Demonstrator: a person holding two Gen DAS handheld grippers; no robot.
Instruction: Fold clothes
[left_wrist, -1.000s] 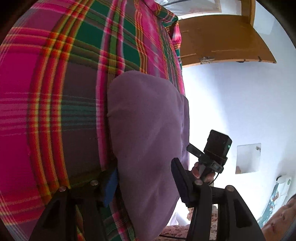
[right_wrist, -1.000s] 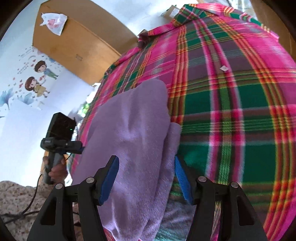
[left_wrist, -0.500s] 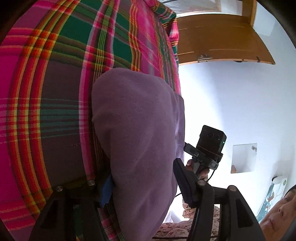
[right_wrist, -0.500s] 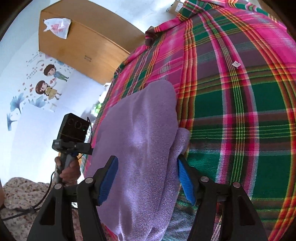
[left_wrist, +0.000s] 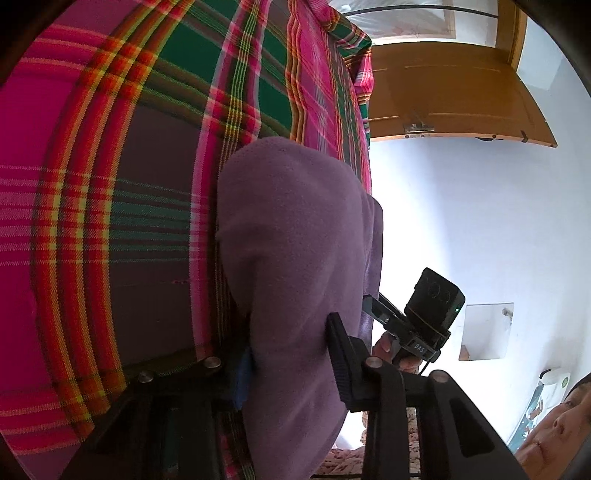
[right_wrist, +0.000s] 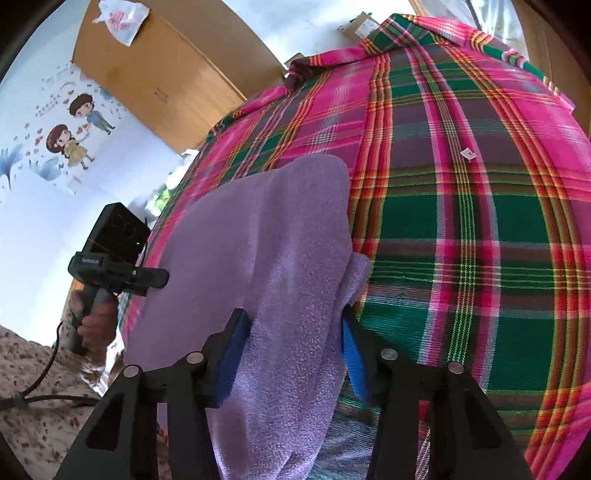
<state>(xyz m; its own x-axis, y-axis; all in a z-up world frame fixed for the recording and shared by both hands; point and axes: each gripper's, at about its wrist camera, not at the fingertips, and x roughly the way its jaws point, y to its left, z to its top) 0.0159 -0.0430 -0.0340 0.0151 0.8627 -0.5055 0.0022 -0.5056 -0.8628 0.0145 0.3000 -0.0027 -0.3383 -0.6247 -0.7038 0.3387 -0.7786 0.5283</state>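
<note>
Draping over a plaid bedsheet (right_wrist: 461, 240), the lilac towel (right_wrist: 266, 258) runs between both claws: the right gripper (right_wrist: 291, 354) pinches its thick fold, and the left gripper (left_wrist: 291, 354) apparently clamps the opposite end.

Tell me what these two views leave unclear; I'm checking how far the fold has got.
- Left wrist: the purple cloth covers the left gripper; its grip point is hidden.
- Right wrist: the cloth fills the right gripper, so the layer count cannot be told.
- Both views: the cloth's lower end is cut off by the bottom edge.
- Both views: the plaid sheet hides the surface beneath it.
</note>
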